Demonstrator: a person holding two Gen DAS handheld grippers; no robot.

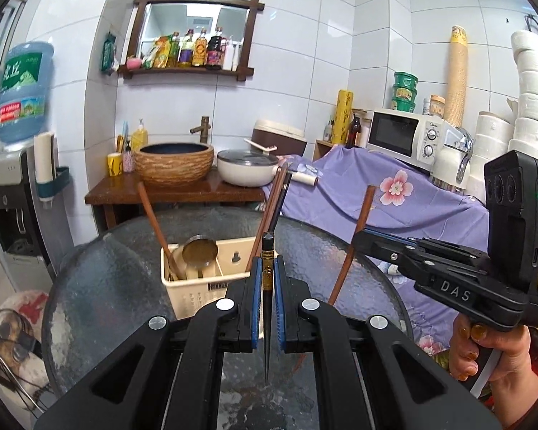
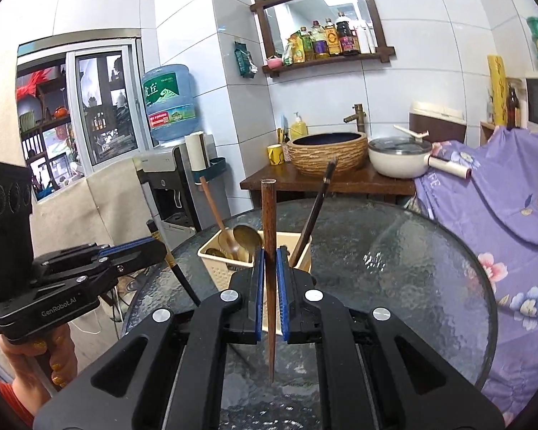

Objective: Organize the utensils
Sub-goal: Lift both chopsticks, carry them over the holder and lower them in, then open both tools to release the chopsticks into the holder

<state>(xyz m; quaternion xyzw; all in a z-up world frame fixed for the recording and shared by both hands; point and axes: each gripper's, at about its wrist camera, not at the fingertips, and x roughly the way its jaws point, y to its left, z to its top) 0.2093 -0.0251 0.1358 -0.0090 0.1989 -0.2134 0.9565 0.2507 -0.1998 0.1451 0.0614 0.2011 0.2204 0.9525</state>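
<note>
A cream plastic utensil caddy [image 1: 197,286] stands on the round glass table [image 1: 125,286]. It holds a wooden spoon, metal spoons [image 1: 199,251] and several chopsticks [image 1: 274,200]. My left gripper [image 1: 268,268] is shut on a black chopstick with a gold band [image 1: 268,308], held upright just in front of the caddy. My right gripper [image 2: 270,261] is shut on a brown wooden chopstick [image 2: 269,268], upright in front of the caddy [image 2: 215,261]. In the left wrist view the right gripper [image 1: 362,242] holds that brown chopstick [image 1: 351,251] to the right of the caddy.
Behind the table a wooden stand [image 1: 175,193] carries a woven basin [image 1: 174,163] and a white pan [image 1: 247,170]. A purple floral cloth [image 1: 394,200] covers the counter at right, with a microwave [image 1: 405,136]. A water dispenser [image 1: 10,186] stands at left.
</note>
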